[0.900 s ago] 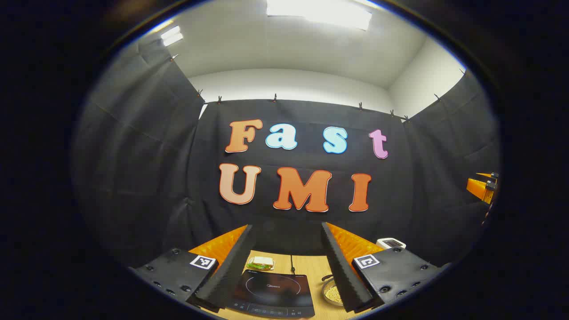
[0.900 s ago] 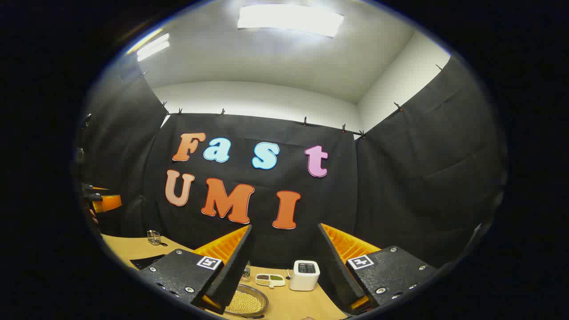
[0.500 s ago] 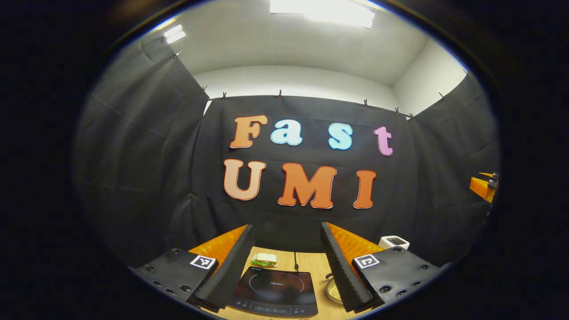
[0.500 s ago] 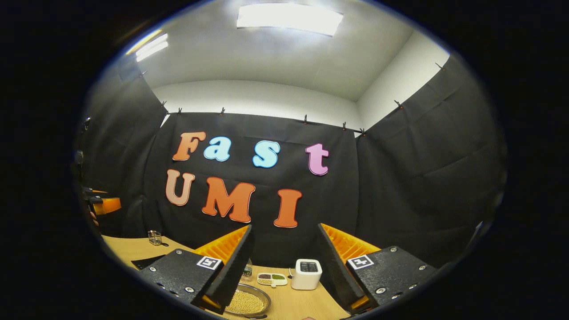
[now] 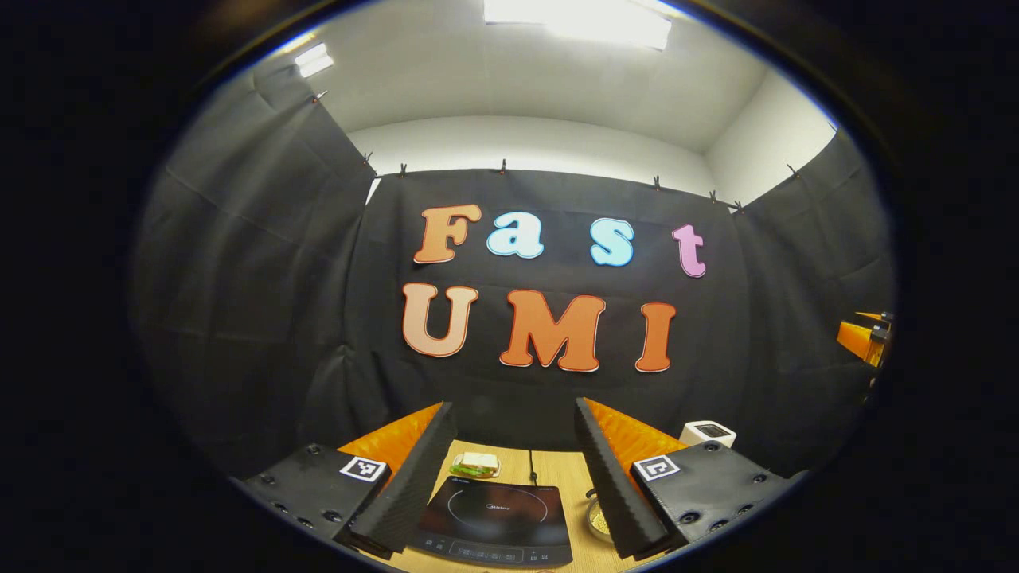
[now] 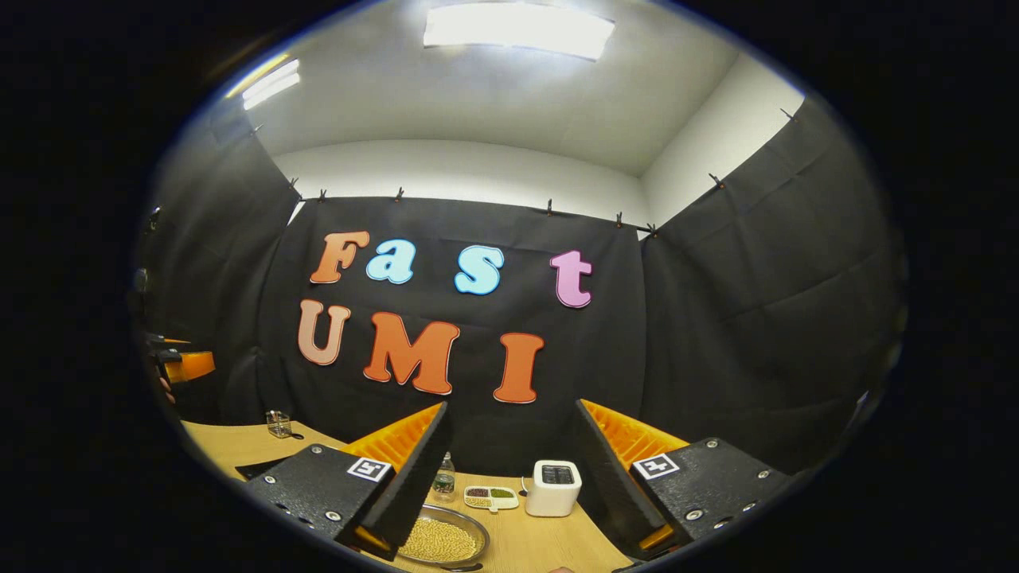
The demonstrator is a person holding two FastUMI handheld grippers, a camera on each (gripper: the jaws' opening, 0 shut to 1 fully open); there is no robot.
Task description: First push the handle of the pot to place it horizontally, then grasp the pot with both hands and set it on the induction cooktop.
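Nothing of the task looks done yet. On the desk [image 5: 561,476] the induction cooktop [image 5: 493,521] lies bare, and the pot [image 6: 439,541], full of pale grains, sits to its right, apart from it. The left gripper [image 5: 509,469] and right gripper [image 6: 509,469] hover with fingers wide, holding nothing. Compared with earlier, both views have tipped slightly downward, showing more desk.

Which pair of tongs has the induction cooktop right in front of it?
The left tongs: the induction cooktop lies between their fingers. The right tongs instead face the pot of yellow grains and a white appliance.
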